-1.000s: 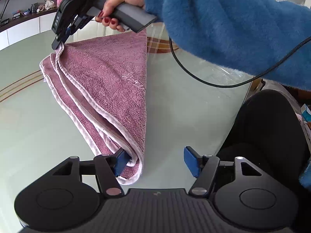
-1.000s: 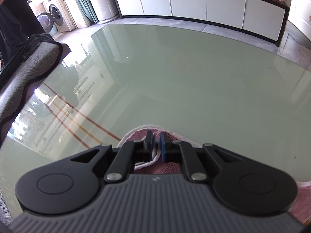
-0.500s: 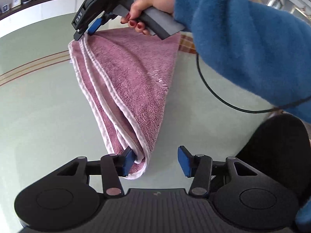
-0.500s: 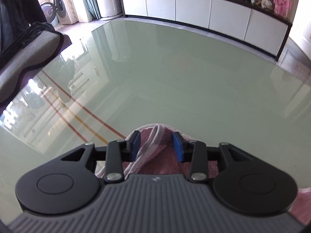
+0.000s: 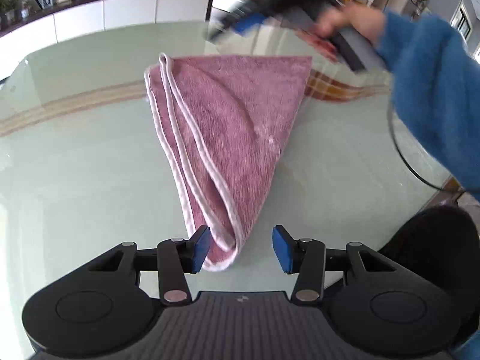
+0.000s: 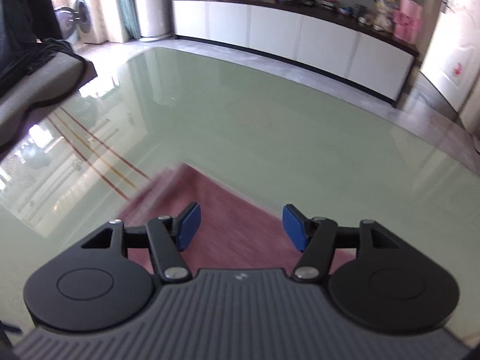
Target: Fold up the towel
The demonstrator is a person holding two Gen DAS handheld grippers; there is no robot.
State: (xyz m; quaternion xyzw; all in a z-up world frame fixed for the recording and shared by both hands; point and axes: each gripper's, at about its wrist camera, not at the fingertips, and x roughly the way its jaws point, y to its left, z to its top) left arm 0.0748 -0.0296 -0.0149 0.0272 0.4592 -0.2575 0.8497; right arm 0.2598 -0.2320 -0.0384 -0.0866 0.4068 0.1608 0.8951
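A pink towel point(image 5: 228, 138) with pale edging lies folded on the glass table point(image 5: 75, 165), its narrow end toward the left wrist camera. My left gripper point(image 5: 241, 247) is open, and the towel's near corner rests against its left pad point(image 5: 200, 249). The right gripper point(image 5: 240, 24), blurred, hangs above the towel's far edge, held by a hand in a blue fuzzy sleeve point(image 5: 435, 96). In the right wrist view the right gripper point(image 6: 241, 228) is open, with the towel point(image 6: 234, 210) lying blurred below it.
A black cable point(image 5: 402, 150) loops over the table's right side. A dark chair back point(image 5: 432, 240) stands at the right edge. White cabinets point(image 6: 300, 36) line the far wall. A grey seat with dark cloth point(image 6: 33, 69) sits off the table's left.
The right gripper opened, let go of the towel's far corner and lifted away to the right. The towel now lies flat on the table. My left gripper stays open.
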